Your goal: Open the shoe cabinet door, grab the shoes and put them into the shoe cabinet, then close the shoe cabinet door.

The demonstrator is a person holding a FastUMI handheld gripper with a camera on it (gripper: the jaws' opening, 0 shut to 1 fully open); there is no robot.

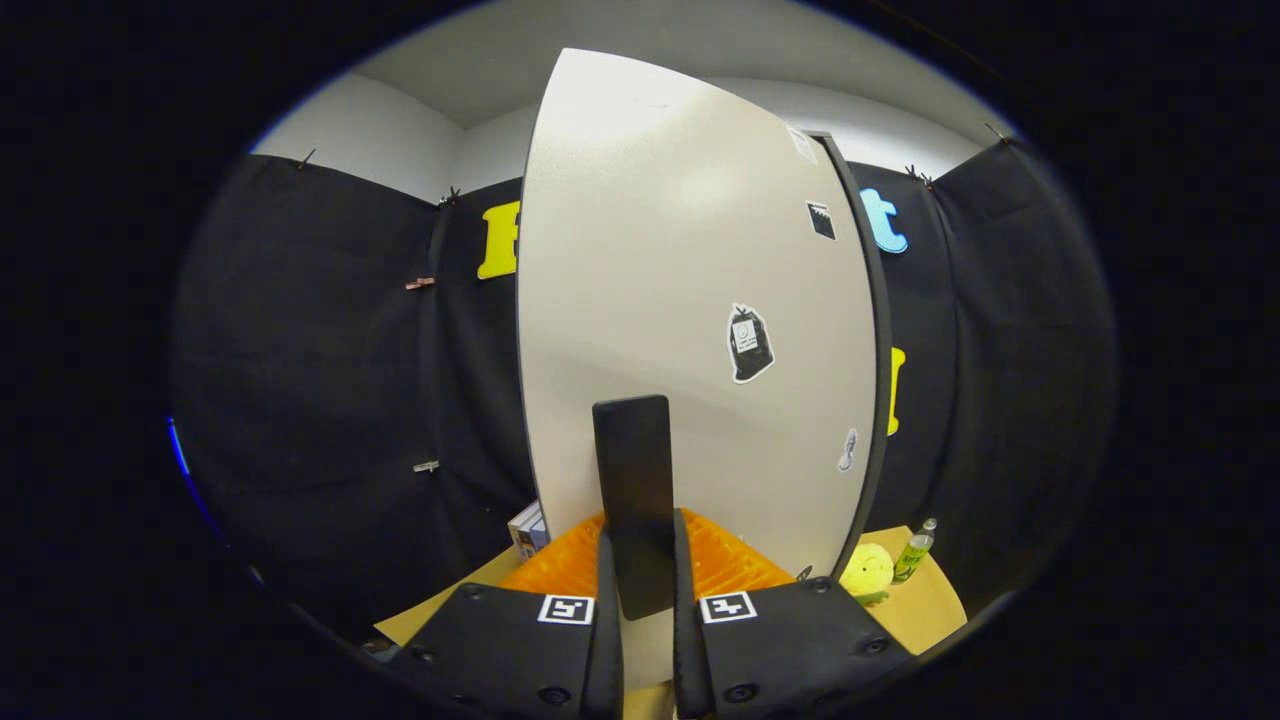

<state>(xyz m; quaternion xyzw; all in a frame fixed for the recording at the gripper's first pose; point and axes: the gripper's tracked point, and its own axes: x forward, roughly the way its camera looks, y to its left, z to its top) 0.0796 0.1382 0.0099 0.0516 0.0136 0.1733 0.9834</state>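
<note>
The shoe cabinet's white door [650, 280] stands upright right in front of me, with a few stickers on its face and a dark rim along its right edge. A flat black handle [632, 470] sticks out from the lower part of the door. My gripper [642, 565] has one finger on each side of this handle, both pressing on its lower part, so it is shut on the handle. From here I cannot tell how far the door stands from the cabinet body.
Beyond the door's right edge, a yellow plush toy [866, 572] and a green bottle [915, 550] sit on a tan surface [930, 610]. A small box [528, 530] lies at the door's lower left. Black cloth walls close in all around.
</note>
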